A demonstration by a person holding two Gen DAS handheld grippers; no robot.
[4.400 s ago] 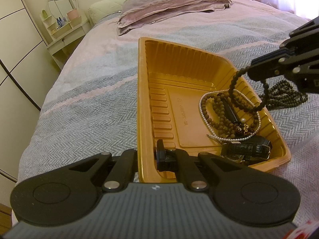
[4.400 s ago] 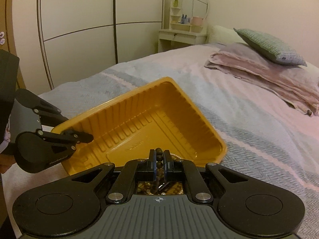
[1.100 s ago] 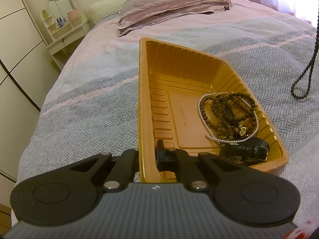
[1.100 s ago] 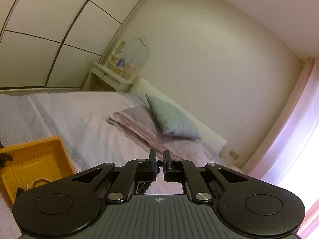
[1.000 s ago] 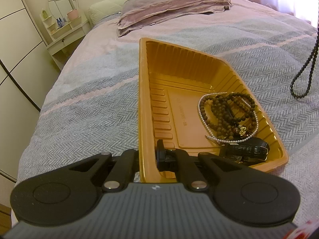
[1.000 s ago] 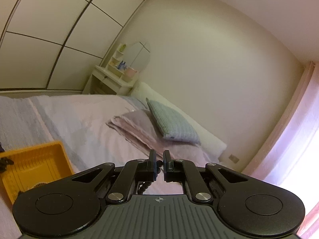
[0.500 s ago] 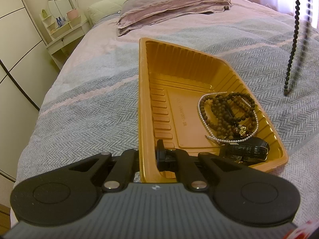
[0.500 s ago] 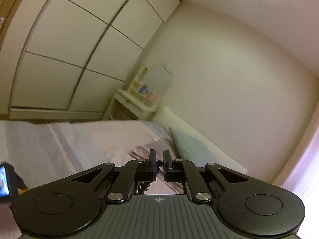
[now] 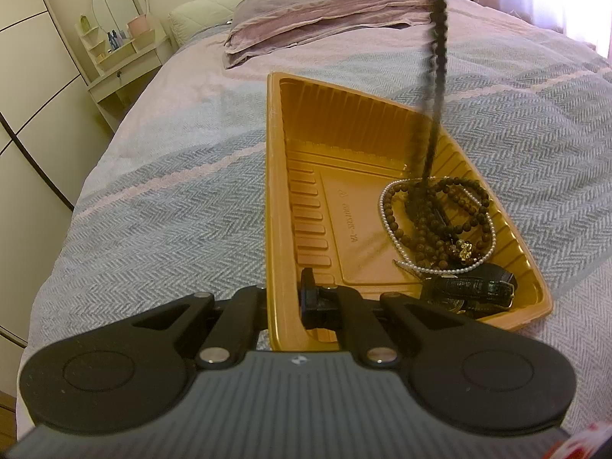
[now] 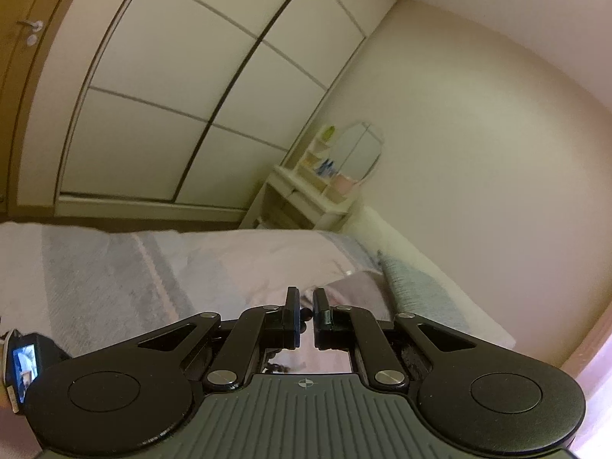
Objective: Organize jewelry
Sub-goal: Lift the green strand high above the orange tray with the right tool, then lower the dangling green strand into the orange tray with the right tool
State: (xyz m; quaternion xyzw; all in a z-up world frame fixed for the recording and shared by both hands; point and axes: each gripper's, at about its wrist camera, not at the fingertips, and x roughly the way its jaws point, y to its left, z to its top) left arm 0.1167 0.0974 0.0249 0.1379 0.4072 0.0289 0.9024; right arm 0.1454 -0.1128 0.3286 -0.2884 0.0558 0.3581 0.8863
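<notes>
The left tool (image 9: pixel 285 298) is pinching the near wall of the orange tray (image 9: pixel 276 176), one finger outside the wall and the other inside it, fully closed on the plastic. The tray is lying on the bed (image 9: pixel 160 199), on its grey herringbone blanket, with its long side running away from the left tool toward the pillows (image 9: pixel 317 19) at the head of the bed.

Inside the tray, in the corner to the right of the left tool, jewelry is gathering in a heap: a brown bead bracelet (image 9: pixel 432 225) is lying coiled, a white pearl strand (image 9: pixel 394 237) is looping around it, and a black watch (image 9: pixel 468 288) is resting against the tray's near wall. The rest of the tray floor is bare.

A dark bead necklace (image 9: pixel 436 76) is hanging down from above the picture's top edge, blurred, with its lower end reaching into the tray at the top of the bracelet heap.

The right tool (image 10: pixel 305 319) is pointing toward the wardrobe (image 10: pixel 199 88) and dressing table (image 10: pixel 317 191) beyond the bed, its fingers nearly together and gripping a dark bead of the necklace between them.
</notes>
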